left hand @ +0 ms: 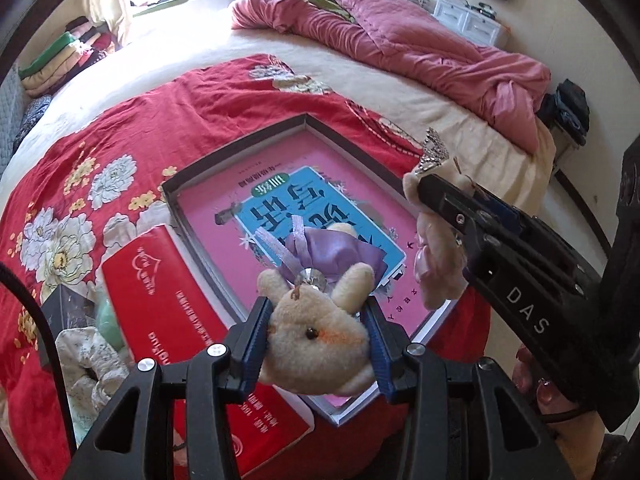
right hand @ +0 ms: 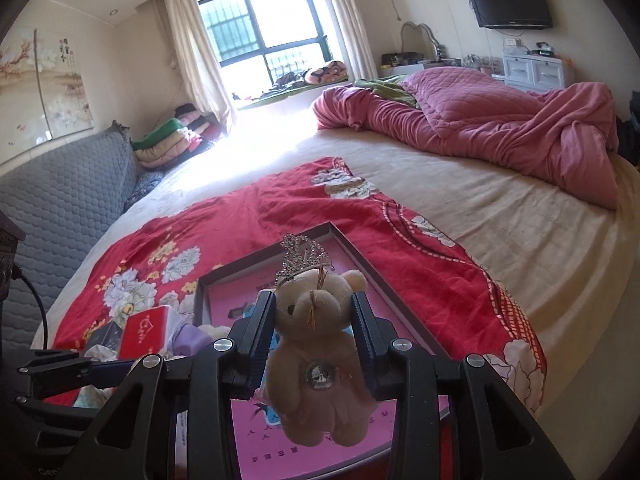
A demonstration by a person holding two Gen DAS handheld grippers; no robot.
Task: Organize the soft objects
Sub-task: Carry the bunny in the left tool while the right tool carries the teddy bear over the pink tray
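The left gripper (left hand: 318, 332) pinches the head of a beige plush bear in a purple dress (left hand: 320, 300); its long axis runs straight away from the wrist camera, head at the jaws, feet pointing outward over the shallow box (left hand: 240, 148) with the pink and blue books inside. The right gripper (right hand: 314, 320) pinches a second beige bear with a silver tiara (right hand: 316, 340) by the head, body hanging downward toward the camera, crown pointing up and away, also above the box. Beside the box lie a red booklet (left hand: 168, 300) and a floral scrunchie (left hand: 90, 360) on the red floral cloth (left hand: 120, 140).
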